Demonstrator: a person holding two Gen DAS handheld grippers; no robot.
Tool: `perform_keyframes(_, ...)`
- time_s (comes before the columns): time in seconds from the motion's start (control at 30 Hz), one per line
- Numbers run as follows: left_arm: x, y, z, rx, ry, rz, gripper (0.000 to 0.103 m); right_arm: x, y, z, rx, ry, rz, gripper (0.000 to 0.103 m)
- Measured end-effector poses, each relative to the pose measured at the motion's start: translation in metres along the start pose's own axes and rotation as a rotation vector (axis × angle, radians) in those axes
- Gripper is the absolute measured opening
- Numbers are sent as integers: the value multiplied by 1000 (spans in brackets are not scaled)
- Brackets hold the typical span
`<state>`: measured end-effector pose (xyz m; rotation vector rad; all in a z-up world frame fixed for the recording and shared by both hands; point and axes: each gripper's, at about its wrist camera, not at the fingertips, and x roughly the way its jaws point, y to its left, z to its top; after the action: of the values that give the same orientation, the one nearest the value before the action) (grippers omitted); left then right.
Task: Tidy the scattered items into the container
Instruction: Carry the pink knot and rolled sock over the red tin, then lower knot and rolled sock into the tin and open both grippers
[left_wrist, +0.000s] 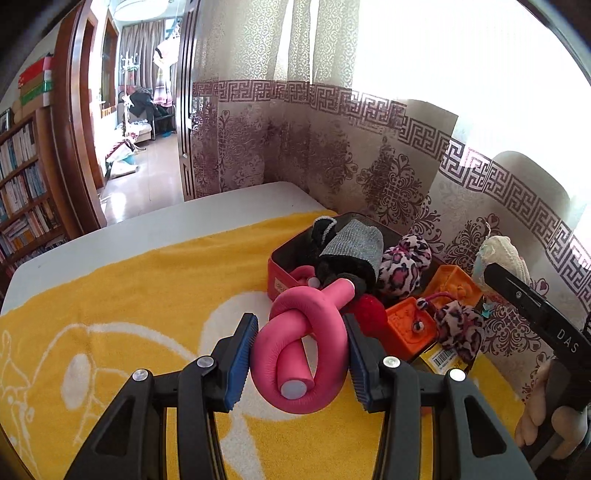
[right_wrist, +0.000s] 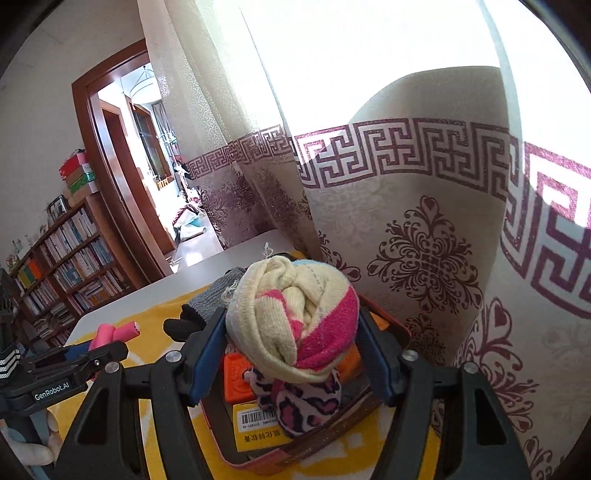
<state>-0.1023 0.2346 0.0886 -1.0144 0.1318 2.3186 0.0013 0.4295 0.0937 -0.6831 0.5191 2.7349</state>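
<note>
My left gripper (left_wrist: 301, 352) is shut on a knotted pink foam roller (left_wrist: 301, 343) and holds it just in front of the red container (left_wrist: 282, 275). The container holds a grey and black sock (left_wrist: 351, 251), leopard-print scrunchies (left_wrist: 402, 269), orange blocks (left_wrist: 408, 325) and a red ball (left_wrist: 369, 312). My right gripper (right_wrist: 291, 349) is shut on a rolled cream and pink sock (right_wrist: 295, 314), held over the container (right_wrist: 317, 439). The right gripper shows at the right edge of the left wrist view (left_wrist: 532, 310); the left gripper with the roller shows at the left of the right wrist view (right_wrist: 92, 354).
A yellow towel (left_wrist: 122, 317) covers the white table (left_wrist: 166, 225). A patterned curtain (left_wrist: 369, 155) hangs close behind the container. A bookshelf (left_wrist: 22, 184) and a doorway (left_wrist: 129, 122) lie to the left.
</note>
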Motion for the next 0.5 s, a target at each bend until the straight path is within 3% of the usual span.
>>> perform_keyframes(0.27,34,-56,10,79,29,-85,48,-3,-29,6,66,-30,-13,71)
perform_keyframes(0.5,67,-82,10,107,64,-132,48,-2,-34,5,72,-32,-7,71)
